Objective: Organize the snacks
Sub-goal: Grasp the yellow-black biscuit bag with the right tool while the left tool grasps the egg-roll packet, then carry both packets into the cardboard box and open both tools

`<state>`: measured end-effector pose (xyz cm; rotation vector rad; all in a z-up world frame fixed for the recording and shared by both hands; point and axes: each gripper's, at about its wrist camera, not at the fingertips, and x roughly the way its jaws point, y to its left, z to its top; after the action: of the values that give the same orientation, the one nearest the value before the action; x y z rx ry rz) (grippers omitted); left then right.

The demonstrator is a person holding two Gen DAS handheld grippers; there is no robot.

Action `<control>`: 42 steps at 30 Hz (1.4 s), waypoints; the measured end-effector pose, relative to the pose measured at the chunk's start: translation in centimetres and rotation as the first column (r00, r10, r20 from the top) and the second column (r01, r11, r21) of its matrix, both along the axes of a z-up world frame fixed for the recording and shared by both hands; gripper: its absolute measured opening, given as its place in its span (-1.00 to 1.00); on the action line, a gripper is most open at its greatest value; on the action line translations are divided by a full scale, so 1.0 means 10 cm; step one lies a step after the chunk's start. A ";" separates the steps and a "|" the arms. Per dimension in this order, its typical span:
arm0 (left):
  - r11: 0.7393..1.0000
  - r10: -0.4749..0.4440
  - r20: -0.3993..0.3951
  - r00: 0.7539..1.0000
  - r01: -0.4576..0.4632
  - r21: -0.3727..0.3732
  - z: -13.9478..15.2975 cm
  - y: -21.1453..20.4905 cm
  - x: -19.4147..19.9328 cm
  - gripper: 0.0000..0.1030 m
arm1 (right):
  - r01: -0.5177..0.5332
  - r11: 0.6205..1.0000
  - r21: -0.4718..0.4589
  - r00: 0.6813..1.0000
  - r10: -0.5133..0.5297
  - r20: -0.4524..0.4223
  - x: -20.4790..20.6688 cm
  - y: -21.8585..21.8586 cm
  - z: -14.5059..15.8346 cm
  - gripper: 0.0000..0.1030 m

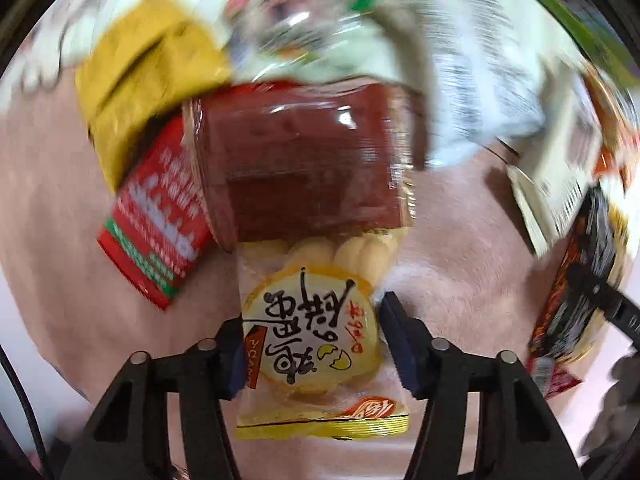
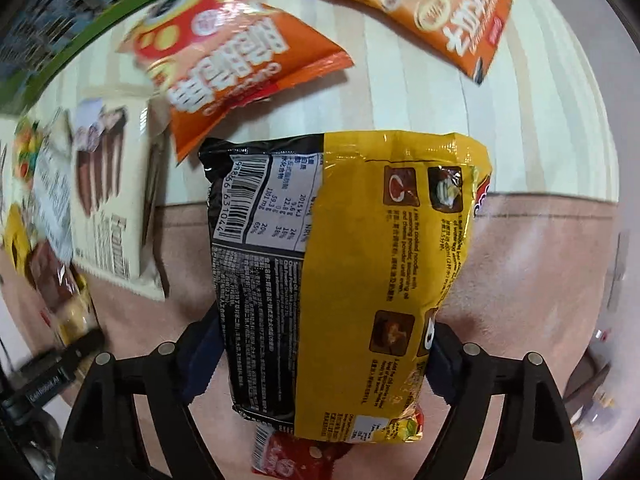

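In the left wrist view a clear and yellow pack of egg cookies (image 1: 316, 328) stands between my fingers, and the left gripper (image 1: 310, 352) is shut on it, both blue pads against its sides. Its far end meets a dark red wrapper (image 1: 300, 160); I cannot tell whether that is a separate pack. In the right wrist view the right gripper (image 2: 326, 352) is shut on a yellow and black instant noodle pack (image 2: 360, 260), held by its long sides with its back label facing the camera. The noodle pack (image 1: 580, 280) also shows at the right edge of the left wrist view.
A red pack (image 1: 152, 216), a mustard-yellow pack (image 1: 140, 68) and a white printed pack (image 1: 480, 60) lie beyond the cookies. Two orange snack bags (image 2: 232, 60) (image 2: 432, 4) and a cream box (image 2: 108, 184) lie on a striped cloth (image 2: 400, 100). A red pack (image 2: 296, 456) lies under the noodles.
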<state>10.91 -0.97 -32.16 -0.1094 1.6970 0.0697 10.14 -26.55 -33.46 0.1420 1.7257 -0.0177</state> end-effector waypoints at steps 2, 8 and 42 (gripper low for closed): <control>0.998 -0.063 0.029 0.998 0.062 0.031 0.09 -0.22 -0.10 0.05 | -0.048 0.999 -0.021 0.999 0.048 0.000 -0.15 0.08 0.09 0.67; 1.000 0.015 0.001 1.000 -0.015 -0.005 -0.26 -0.33 -0.09 0.14 | -0.039 0.999 0.024 0.999 0.040 -0.037 -0.35 0.01 -0.08 0.71; 0.984 -0.075 0.373 0.925 0.128 -0.120 2.21 -0.54 0.88 -0.15 | -0.048 0.926 0.374 0.952 -0.071 0.299 0.24 0.18 1.74 0.67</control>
<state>19.71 -6.33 -10.01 -0.1321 1.3272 -0.1433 12.57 -24.70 -16.07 0.4191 1.3985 0.3165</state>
